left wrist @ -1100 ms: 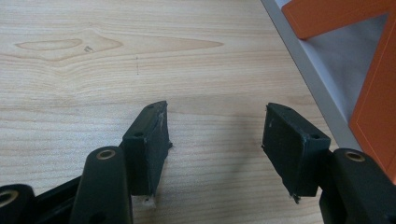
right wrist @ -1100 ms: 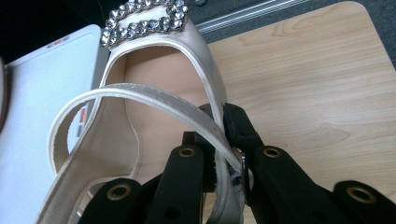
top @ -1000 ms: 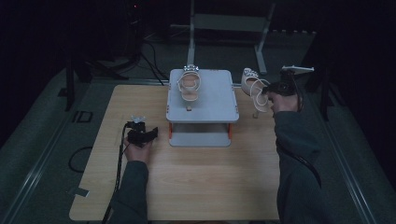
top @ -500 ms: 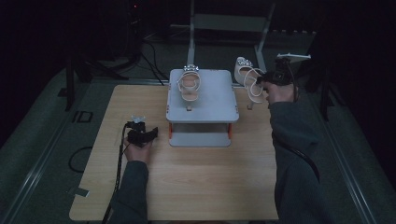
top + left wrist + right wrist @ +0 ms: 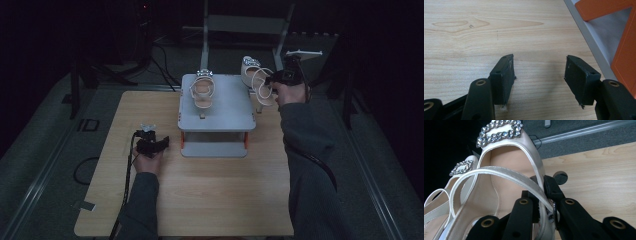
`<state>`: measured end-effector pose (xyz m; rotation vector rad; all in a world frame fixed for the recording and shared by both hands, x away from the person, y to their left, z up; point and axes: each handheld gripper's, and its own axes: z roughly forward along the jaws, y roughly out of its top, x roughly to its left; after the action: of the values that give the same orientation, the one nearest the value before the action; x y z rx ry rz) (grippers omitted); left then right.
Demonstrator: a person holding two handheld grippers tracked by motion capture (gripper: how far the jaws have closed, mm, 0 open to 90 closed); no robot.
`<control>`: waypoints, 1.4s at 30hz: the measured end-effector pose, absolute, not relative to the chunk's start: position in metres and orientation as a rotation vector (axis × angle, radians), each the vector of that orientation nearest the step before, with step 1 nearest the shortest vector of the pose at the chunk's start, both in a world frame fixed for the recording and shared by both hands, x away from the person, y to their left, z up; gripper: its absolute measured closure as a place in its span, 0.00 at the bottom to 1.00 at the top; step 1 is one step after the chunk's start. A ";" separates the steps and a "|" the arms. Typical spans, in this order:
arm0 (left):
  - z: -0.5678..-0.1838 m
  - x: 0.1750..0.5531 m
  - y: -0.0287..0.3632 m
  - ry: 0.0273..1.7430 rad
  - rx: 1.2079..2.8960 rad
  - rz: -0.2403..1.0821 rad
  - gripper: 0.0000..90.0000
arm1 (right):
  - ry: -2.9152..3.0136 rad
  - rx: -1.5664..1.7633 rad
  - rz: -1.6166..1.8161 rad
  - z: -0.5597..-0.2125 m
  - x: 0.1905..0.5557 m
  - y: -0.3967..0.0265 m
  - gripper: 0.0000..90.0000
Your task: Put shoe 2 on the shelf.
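The cream sandal [image 5: 256, 80] I've got is up in the air off the back right corner of the grey stand [image 5: 216, 107], roughly 2 o'clock from the middle of the table [image 5: 200, 190]. My right tool [image 5: 276, 80] is clamped shut on its side edge and strap; in the right gripper view the rhinestone buckle [image 5: 499, 131] sits at 12 o'clock above the black jaws, which pinch the sandal's wall [image 5: 541, 192].

The matching sandal [image 5: 202, 92] stands on top of the stand, near its back edge, toe buckle at 12 o'clock.

My left tool [image 5: 159, 142] rests on the table at about 9 o'clock from the stand, just beside its lower shelf, jaws wide apart with nothing in them. The left gripper view has bare wood between the pads [image 5: 504, 75] and the stand's orange leg [image 5: 624, 52] at 2 o'clock.
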<state>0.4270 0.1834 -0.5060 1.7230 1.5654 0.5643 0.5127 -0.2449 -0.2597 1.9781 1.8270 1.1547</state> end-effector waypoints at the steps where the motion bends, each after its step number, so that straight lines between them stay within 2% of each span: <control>1: -0.506 0.427 0.183 1.566 1.723 0.563 0.46 | 1.828 1.977 1.153 -0.260 0.513 -0.244 0.95; 24: -0.506 0.427 0.184 1.567 1.720 0.562 0.46 | 1.868 1.945 1.117 -0.253 0.515 -0.219 0.95; 42: -0.506 0.427 0.184 1.567 1.719 0.561 0.46 | 1.902 1.951 1.100 -0.263 0.519 -0.193 0.95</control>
<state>0.4270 0.1836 -0.5060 1.7186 1.5666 0.5607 0.5191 -0.1931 -0.2629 1.9506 1.9020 1.1002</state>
